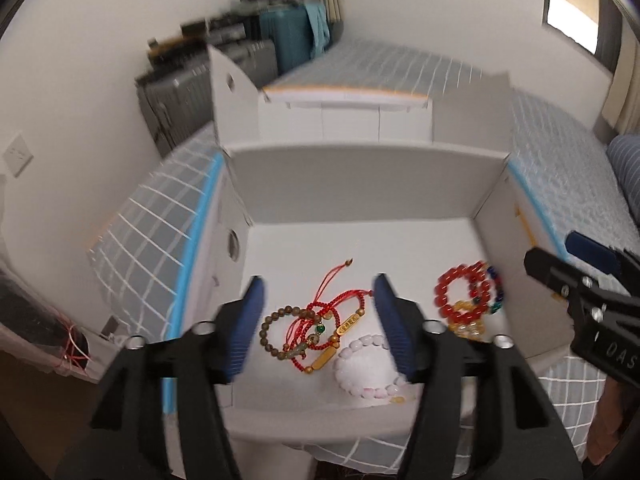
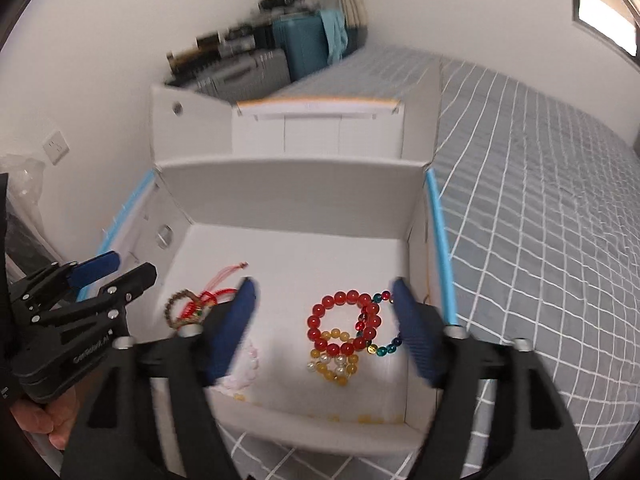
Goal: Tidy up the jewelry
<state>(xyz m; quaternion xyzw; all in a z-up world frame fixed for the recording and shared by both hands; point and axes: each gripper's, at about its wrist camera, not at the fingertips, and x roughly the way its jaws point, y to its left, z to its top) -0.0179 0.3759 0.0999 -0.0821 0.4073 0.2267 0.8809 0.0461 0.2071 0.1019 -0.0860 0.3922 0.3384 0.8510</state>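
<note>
An open white cardboard box [image 1: 352, 184] sat on the grey checked bed [image 2: 540, 208], holding a red bead bracelet [image 2: 344, 322], white bead bracelet [image 1: 362, 366], brown bead bracelet [image 1: 280, 330] and red cord bracelets [image 1: 324, 312]. Left tool [image 1: 320, 328] and right tool [image 2: 324, 332] hovered above, both spread, empty.

Home bedroom: grid-quilted bed [image 2: 540, 200], suitcases [image 2: 304, 48] by wall, wall socket [image 2: 56, 146].

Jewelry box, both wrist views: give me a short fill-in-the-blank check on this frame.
1. The bracelets lie inside a white ____ set on the bed.
2. Both the left gripper and the right gripper are ____ and hold nothing.
3. The big round-bead bracelet under the right gripper is ____ in colour.
4. The pale bracelet under the left gripper is ____.

Missing words: box; open; red; pink
</note>
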